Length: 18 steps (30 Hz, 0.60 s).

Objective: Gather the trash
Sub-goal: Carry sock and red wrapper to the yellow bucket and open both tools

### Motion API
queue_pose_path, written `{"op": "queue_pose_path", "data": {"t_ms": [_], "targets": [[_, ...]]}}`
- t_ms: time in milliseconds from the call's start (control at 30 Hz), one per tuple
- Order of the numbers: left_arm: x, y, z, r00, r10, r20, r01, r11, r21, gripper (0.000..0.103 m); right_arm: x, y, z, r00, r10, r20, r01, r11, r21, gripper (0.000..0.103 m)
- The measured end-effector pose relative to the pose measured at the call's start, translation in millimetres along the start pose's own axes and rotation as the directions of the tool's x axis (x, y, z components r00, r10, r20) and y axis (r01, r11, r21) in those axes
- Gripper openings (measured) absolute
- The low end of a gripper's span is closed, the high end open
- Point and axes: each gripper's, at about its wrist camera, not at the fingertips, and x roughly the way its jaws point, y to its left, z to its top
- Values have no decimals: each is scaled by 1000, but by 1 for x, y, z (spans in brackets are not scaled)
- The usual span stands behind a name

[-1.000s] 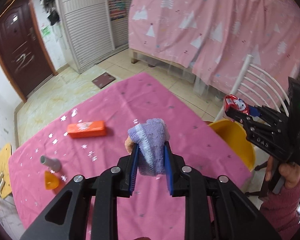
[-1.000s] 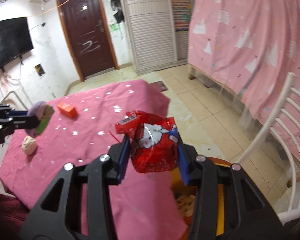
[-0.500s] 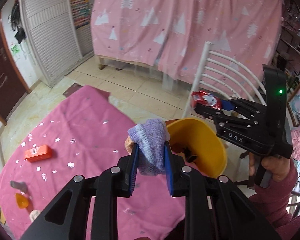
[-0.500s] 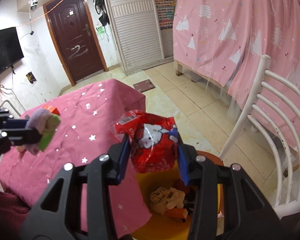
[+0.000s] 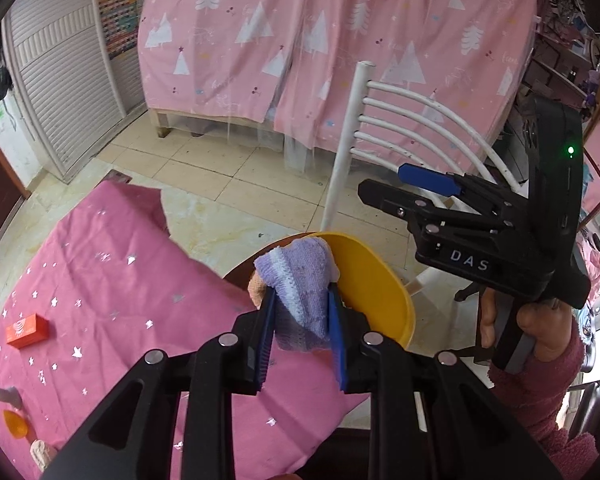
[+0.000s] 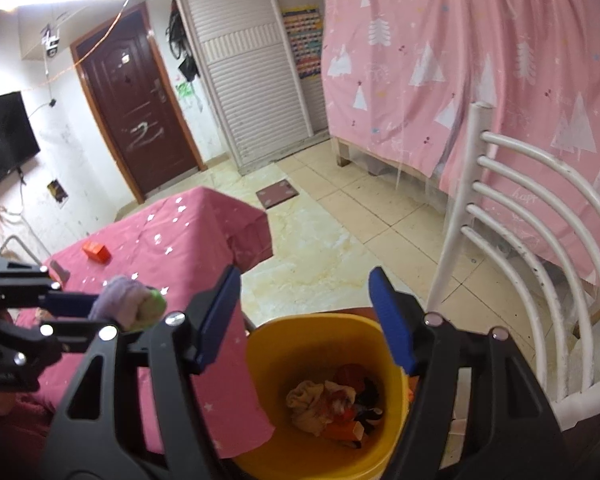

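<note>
Pink cloth covers the table [image 5: 112, 280], the largest thing before me, and the white chair [image 6: 540, 240] stands beyond its corner. Between them, just beside the table's edge, sits the yellow bin [image 6: 396, 364], with crumpled paper and wrapper scraps [image 6: 332, 404] already lying at its bottom.

By my judgement I am in the dropping step of the collecting. My right gripper [image 6: 308, 312] hangs directly above the bin's mouth, its blue pads spread wide apart with nothing between them, so that side has nothing to give. My left gripper [image 5: 302, 334] is clamped on a purple knitted cloth [image 5: 300, 280], a soft wad with something peach-coloured bunched behind it; from the right wrist view a green patch shows on its end too. That wad is near the bin's rim, over the table's edge rather than squarely above the opening, as far as I can tell.

The next move, I think, calls for carrying my left hand a little further across until the cloth hangs over the open mouth, then parting the fingers. My right gripper should draw aside first, since it occupies the space above the bin.

My right hand [image 5: 540, 320] grips its handle upright, tool pointing leftward and level. Smaller trash waits on the table: an orange box [image 5: 27, 330], a grey tube [image 5: 6, 396] and an orange cap [image 5: 15, 429].
</note>
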Motion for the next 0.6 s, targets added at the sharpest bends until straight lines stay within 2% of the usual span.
{"op": "queue_pose_path", "data": {"t_ms": [100, 200, 300, 600], "targets": [[3, -9, 4, 1000, -26, -3, 26, 1000, 6, 17, -4, -10, 1, 1000, -10, 17, 9, 1000, 25, 64], [3, -18, 7, 998, -55, -4, 55, 998, 15, 27, -6, -15, 1, 1000, -13, 27, 12, 999, 42, 64], [0, -23, 7, 998, -60, 7, 60, 998, 27, 32, -8, -17, 1, 999, -12, 36, 10, 999, 52, 64], [-11, -12, 2, 998, -62, 28, 61, 998, 10, 33, -6, -11, 6, 999, 0, 37, -2, 999, 43, 65]]}}
